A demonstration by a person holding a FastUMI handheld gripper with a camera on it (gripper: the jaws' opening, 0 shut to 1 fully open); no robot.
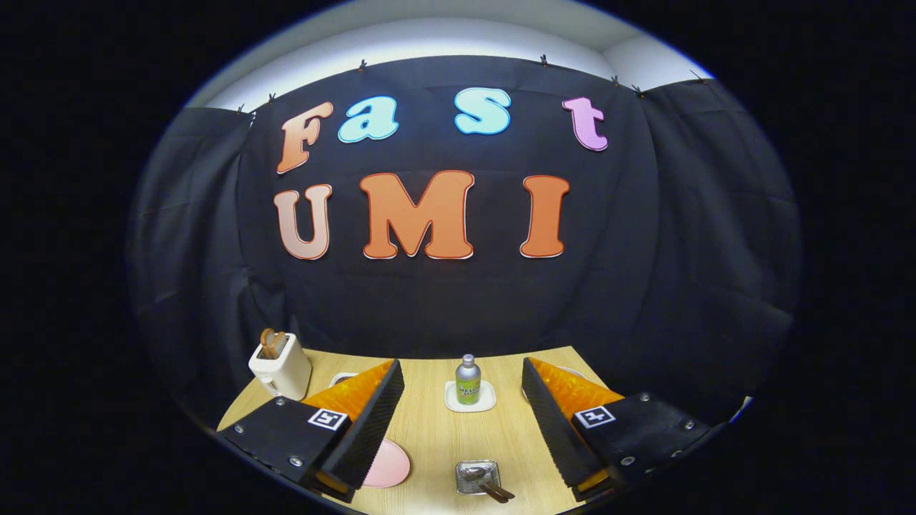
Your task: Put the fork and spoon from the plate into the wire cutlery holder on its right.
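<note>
Your claw (pixel 461 429) hung released above the wooden worktop (pixel 436 436), its two fingers (pixel 372 422) spread wide apart and grasping nothing. Between the fingers, at the near edge of the worktop, sat a small shiny metal tray (pixel 477 477) with a spoon (pixel 474 473) and a dark-handled utensil (pixel 497 491) lying in it; whether that one was the fork, you could not tell. A pink plate (pixel 390 465) lay just beside the left finger, partly hidden by it. Farther off, between the fingers, a small bottle (pixel 468 380) stood upright on a white coaster (pixel 451 400). At the far left stood a cream toaster (pixel 280 365) with toast in its slots
</note>
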